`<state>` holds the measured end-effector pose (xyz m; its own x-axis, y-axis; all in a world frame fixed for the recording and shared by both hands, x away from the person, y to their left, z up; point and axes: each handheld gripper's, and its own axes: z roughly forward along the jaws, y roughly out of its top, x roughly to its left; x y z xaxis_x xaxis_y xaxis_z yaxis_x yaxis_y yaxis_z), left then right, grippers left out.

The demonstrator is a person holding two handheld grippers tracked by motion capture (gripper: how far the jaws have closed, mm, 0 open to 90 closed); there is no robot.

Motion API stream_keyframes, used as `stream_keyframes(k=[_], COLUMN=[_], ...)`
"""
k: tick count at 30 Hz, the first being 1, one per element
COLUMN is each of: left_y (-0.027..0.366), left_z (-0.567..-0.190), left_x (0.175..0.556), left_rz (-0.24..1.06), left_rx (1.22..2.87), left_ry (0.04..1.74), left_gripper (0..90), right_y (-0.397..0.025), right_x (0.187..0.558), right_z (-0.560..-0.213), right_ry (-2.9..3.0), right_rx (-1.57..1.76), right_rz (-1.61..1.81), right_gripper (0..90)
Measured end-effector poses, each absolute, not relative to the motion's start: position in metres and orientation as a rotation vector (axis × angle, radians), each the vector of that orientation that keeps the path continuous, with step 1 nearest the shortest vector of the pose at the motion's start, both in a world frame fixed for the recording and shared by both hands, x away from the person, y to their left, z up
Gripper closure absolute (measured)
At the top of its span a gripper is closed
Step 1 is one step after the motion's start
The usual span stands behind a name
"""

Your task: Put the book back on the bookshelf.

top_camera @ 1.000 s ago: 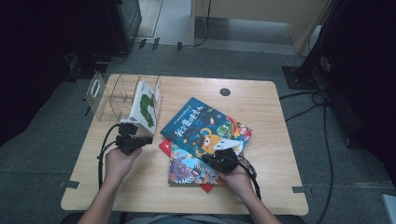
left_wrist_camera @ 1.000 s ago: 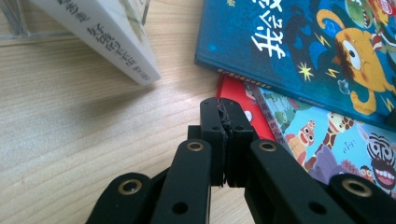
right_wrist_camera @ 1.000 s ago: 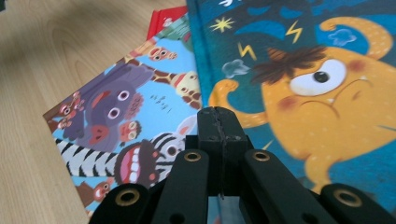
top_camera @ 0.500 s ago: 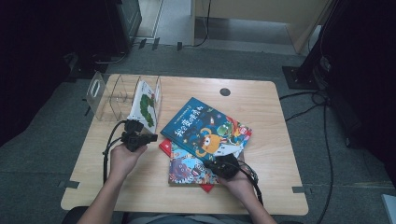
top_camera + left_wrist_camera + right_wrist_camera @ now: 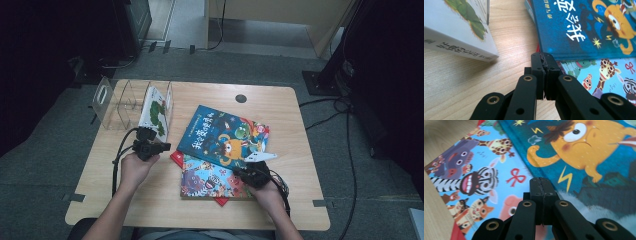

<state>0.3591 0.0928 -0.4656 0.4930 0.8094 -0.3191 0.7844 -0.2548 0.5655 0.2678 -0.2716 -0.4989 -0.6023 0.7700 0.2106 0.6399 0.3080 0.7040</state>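
Your left claw is pinched shut on nothing over the pale wood-grain bench, near the glossy dark-blue picture book. Your right claw, also closed empty, hovers above the bright animal-print book beneath it.
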Motion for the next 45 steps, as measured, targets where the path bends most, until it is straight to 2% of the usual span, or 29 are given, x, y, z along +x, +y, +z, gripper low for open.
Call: stream_keyframes(k=[25,39,45], left_y=[0.058,0.048,0.049], left_z=[-0.483,-0.489,-0.491], left_x=[0.362,0.365,0.366], left_rz=[0.046,0.039,0.029], left_rx=[2.115,2.119,2.113], left_ry=[1.272,1.272,1.281], left_gripper=[89.1,89.0,89.1], right_y=[-0.322,-0.379,-0.375], right_x=[0.282,0.295,0.301], right_z=[-0.497,-0.494,-0.5], right_ry=[2.247,1.991,2.022], right_rx=[1.468,1.642,1.641], right_rz=[1.166,1.091,1.073], right_gripper=[90.0,90.0,90.0])
